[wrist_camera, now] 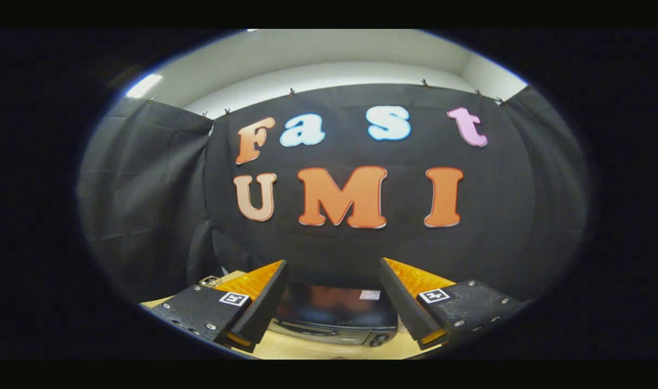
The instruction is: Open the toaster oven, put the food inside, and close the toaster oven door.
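Forward view along the tool (333, 294), held high and level above the table (329, 348). Its two fingers (261, 300) stand well apart, released, with nothing between the pads and neither finger touching any object. The toaster oven (334, 316) sits on the pale wooden table, low in the gap between the two fingers and beyond their tips (seen from above and in front). Its dark, glossy top reflects the surroundings, and a small pale sticker (370, 294) lies on that top toward the right finger. Along the oven's front edge a curved door handle (307, 329) is visible, with what appears to be a round knob (380, 340) at the front right corner; the door seems closed, though the steep angle and fisheye distortion leave this uncertain. A small metallic object (210, 281) rests on the table just beyond the left finger's base, too small to identify. Black cloth (145, 189) forms the booth wall behind the oven, beneath a pale ceiling (329, 59).
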